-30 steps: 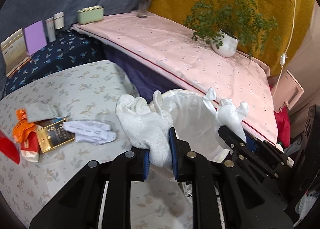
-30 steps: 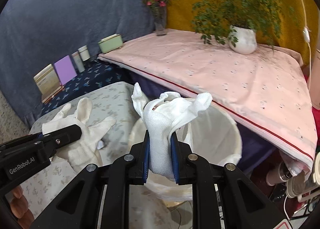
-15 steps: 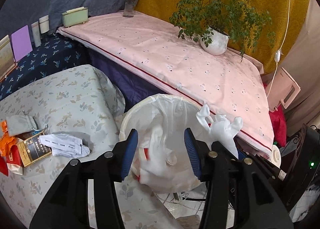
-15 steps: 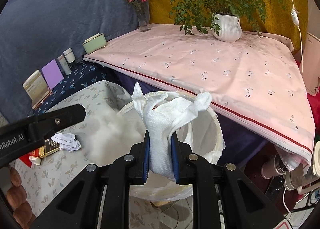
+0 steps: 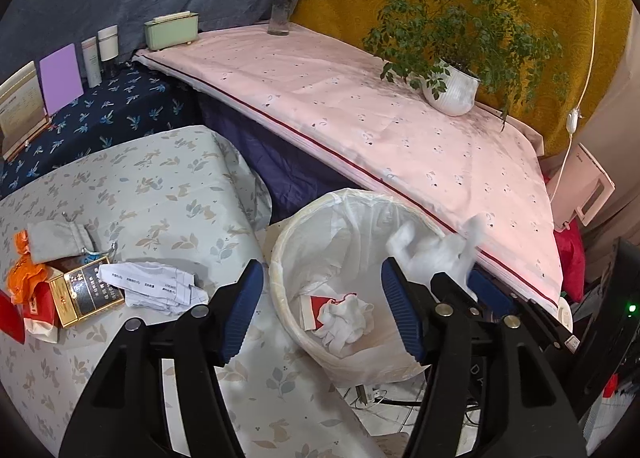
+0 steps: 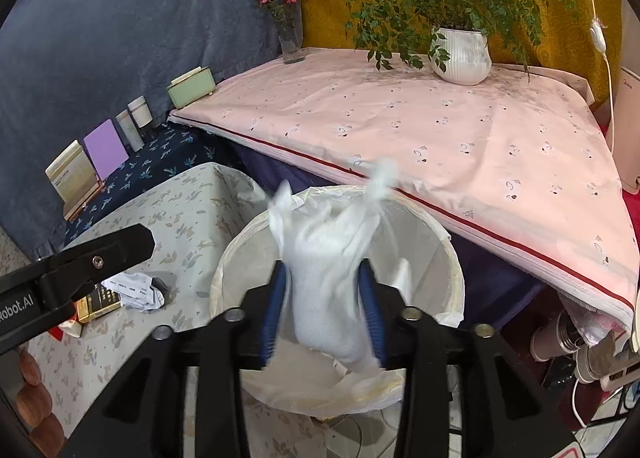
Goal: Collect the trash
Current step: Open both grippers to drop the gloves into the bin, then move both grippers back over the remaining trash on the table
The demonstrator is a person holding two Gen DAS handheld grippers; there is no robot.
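Observation:
My left gripper (image 5: 322, 310) stands open over the white-lined bin (image 5: 280, 258), jaws still opening, nothing between them. One white glove (image 5: 344, 322) lies crumpled in the bin beside a red-and-white wrapper (image 5: 320, 304). My right gripper (image 6: 323, 308) hangs over the same bin (image 6: 452, 258). Its jaws are opening and a second white glove (image 6: 328, 278), blurred, sits loose between the pads. On the floral table, crumpled white paper (image 5: 152, 286), a gold-and-black box (image 5: 84, 294), an orange wrapper (image 5: 24, 274) and a grey pouch (image 5: 60, 238) lie together.
A pink-covered table (image 5: 360, 97) rises behind the bin with a potted plant (image 5: 452, 85), a flower vase (image 5: 284, 9) and a green box (image 5: 172, 29). Bottles and cards stand on the dark blue cloth (image 5: 120, 109). Cables lie on the floor under the bin.
My left gripper opened and its glove fell into the bin. The right gripper's jaws have parted, and its glove, held firmly before, now looks loose and blurred.

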